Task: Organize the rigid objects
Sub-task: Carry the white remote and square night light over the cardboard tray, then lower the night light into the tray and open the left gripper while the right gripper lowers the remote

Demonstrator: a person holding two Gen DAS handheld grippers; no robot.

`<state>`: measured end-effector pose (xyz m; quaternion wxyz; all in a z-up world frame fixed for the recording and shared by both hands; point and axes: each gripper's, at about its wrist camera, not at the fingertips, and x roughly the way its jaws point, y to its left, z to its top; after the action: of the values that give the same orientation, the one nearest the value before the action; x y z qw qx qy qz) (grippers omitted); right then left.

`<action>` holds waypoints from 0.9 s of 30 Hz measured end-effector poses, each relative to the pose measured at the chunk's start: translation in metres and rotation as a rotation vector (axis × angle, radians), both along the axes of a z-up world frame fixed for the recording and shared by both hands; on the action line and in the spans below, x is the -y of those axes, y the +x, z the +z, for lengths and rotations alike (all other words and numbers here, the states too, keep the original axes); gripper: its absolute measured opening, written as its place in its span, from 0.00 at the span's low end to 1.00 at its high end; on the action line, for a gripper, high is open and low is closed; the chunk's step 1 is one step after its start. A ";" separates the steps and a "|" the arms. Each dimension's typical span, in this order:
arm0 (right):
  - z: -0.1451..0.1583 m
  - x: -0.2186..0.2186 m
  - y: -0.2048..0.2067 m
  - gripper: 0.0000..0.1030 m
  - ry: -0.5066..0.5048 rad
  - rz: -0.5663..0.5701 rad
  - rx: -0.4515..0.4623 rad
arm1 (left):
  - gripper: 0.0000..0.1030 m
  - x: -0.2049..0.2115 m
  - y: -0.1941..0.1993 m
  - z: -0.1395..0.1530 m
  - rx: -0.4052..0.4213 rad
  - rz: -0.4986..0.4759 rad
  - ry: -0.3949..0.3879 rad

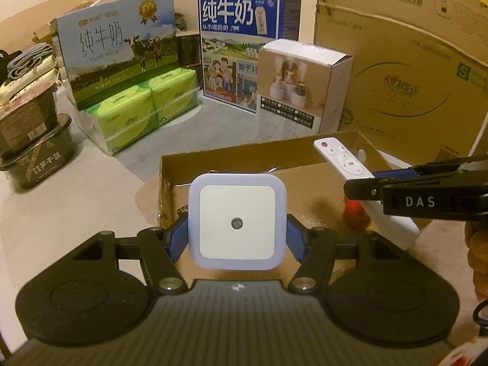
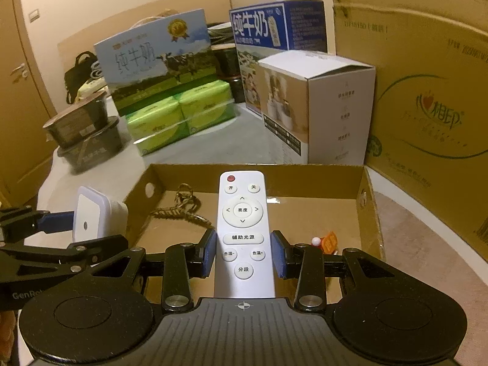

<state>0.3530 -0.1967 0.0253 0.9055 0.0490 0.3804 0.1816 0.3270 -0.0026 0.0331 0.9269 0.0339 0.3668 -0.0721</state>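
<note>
My left gripper [image 1: 237,238] is shut on a square white night light [image 1: 237,222], gripped by its two sides and held just over the near-left rim of a shallow cardboard tray [image 1: 213,160]. My right gripper [image 2: 243,254] is shut on a white remote control [image 2: 242,231], gripped at its lower half, pointing out over the same cardboard tray [image 2: 320,172]. In the right wrist view the night light [image 2: 91,213] hangs at the left in the left gripper [image 2: 61,228]. Inside the tray lie a keychain [image 2: 183,204] and a small red and orange toy [image 2: 328,241].
Behind the tray stand two milk cartons [image 1: 122,48] [image 1: 241,45], green tissue packs [image 1: 143,106], a white product box [image 1: 299,88] and a big cardboard box [image 1: 411,76] at the right. Dark food tubs [image 1: 33,140] are stacked at the left. A hand [image 1: 479,244] shows at the right edge.
</note>
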 end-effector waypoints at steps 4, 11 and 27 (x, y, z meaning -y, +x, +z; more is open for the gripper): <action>-0.009 -0.002 0.011 0.38 0.004 -0.001 -0.016 | 0.60 -0.002 0.010 -0.011 -0.019 0.004 -0.002; -0.024 -0.004 0.025 0.38 0.005 -0.007 -0.038 | 0.60 -0.003 0.021 -0.025 -0.044 0.003 0.000; -0.034 -0.005 0.033 0.38 0.015 -0.015 -0.051 | 0.66 -0.008 0.027 -0.032 -0.025 0.018 -0.009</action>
<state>0.3864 -0.1915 -0.0091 0.8964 0.0635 0.4016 0.1764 0.3537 0.0058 0.0015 0.9229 0.0255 0.3785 -0.0659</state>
